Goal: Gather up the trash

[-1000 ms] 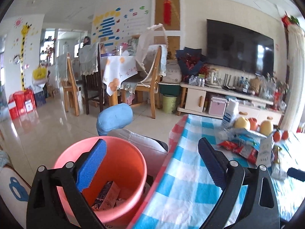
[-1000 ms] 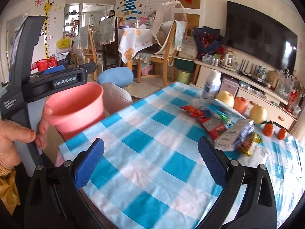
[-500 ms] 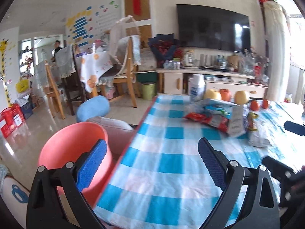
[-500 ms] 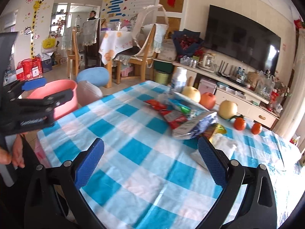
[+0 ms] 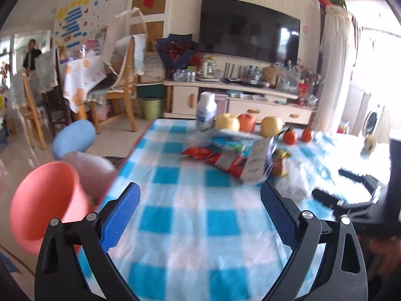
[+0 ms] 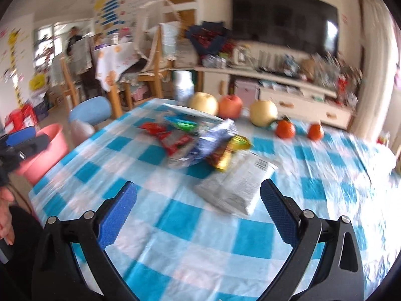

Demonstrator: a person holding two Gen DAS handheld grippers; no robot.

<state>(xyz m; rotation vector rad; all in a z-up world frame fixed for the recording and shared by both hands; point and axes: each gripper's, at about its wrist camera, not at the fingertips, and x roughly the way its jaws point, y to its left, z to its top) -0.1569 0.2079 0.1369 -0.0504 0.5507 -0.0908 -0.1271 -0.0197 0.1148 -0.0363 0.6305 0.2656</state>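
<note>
Snack wrappers lie piled on the blue-checked tablecloth (image 5: 190,225): red packets (image 5: 220,159), a blue foil bag (image 6: 213,140), a gold wrapper (image 6: 233,148) and a grey-white packet (image 6: 238,185). A pink bucket (image 5: 45,200) stands off the table's left edge. My left gripper (image 5: 200,208) hovers open over the cloth, short of the pile. My right gripper (image 6: 198,208) is open too, its fingers just in front of the grey-white packet. The right gripper also shows at the right of the left wrist view (image 5: 351,190).
Behind the pile stand a white bottle (image 5: 206,110), apples and pears (image 5: 246,123) and two small oranges (image 6: 298,129). A blue stool (image 5: 74,138) and wooden chairs (image 5: 122,87) are beyond the bucket. A TV cabinet (image 5: 238,100) lines the far wall.
Both grippers have swung right, from the bucket toward the wrapper pile. The bucket has slid to the left edge of both views. Both grippers stay open.
</note>
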